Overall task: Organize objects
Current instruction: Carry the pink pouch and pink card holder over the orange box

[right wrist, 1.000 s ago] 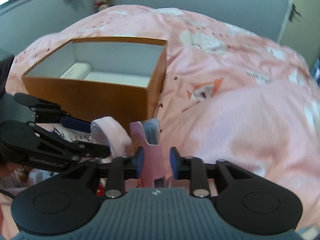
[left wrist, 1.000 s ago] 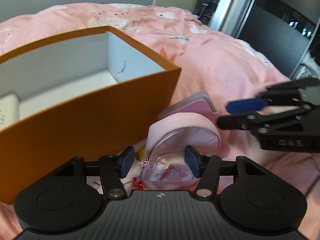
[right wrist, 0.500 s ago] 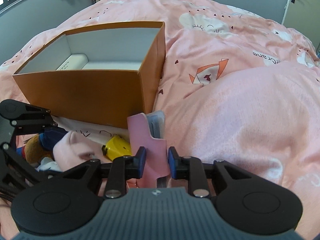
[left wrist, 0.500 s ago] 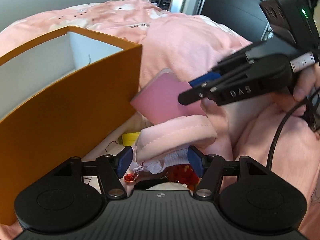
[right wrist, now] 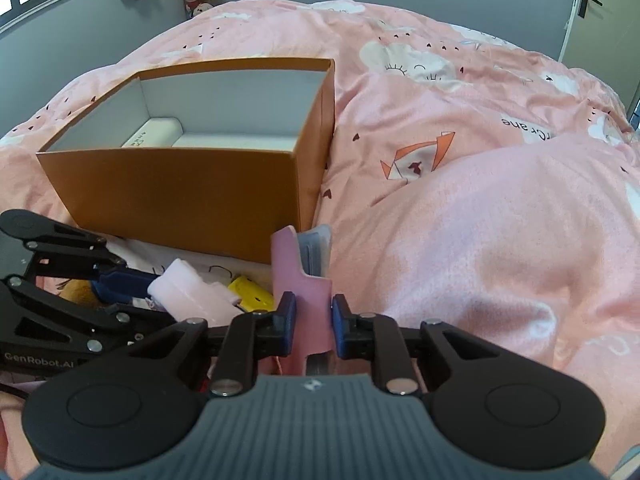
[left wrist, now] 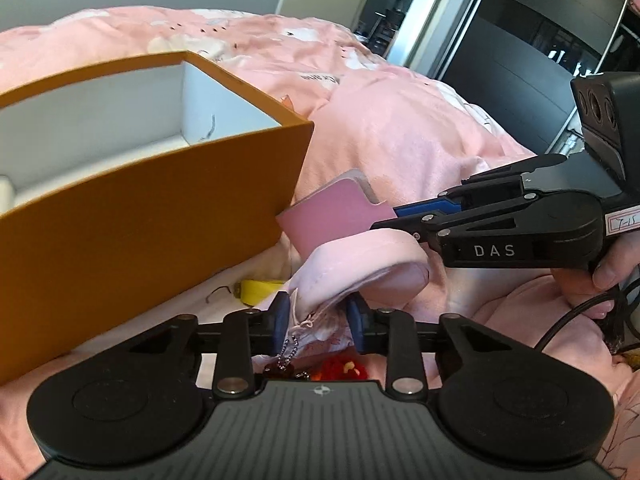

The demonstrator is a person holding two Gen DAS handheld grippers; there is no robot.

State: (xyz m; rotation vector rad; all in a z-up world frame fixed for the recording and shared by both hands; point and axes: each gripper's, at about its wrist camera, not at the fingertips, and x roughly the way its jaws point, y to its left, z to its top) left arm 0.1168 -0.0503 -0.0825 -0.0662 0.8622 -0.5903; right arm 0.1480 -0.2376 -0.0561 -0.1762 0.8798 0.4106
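Note:
A pale pink zip pouch (left wrist: 360, 256) with a bead chain sits between the pads of my left gripper (left wrist: 318, 320). Its jaws are closing and press on the pouch's lower edge. My right gripper (right wrist: 314, 314) holds a pink folding case (right wrist: 306, 280) upright by its near end, its jaws still closing on it. In the left wrist view the right gripper (left wrist: 390, 219) comes in from the right, with the case (left wrist: 332, 216) sticking out toward the orange box (left wrist: 160, 208). In the right wrist view the pouch (right wrist: 188, 292) lies just left of the case.
The open orange box (right wrist: 192, 188) stands on a pink bedspread (right wrist: 480, 240), with a white item (right wrist: 156, 136) in its far left corner. A yellow object (right wrist: 250, 292) lies in front of the box. A red charm (left wrist: 340, 370) lies under the left gripper. A person's fingers (left wrist: 612, 272) hold the right gripper.
The left jaws have drawn in from wide apart onto the pouch, which now stands lifted at one end. The right jaws have narrowed slightly on the pink case.

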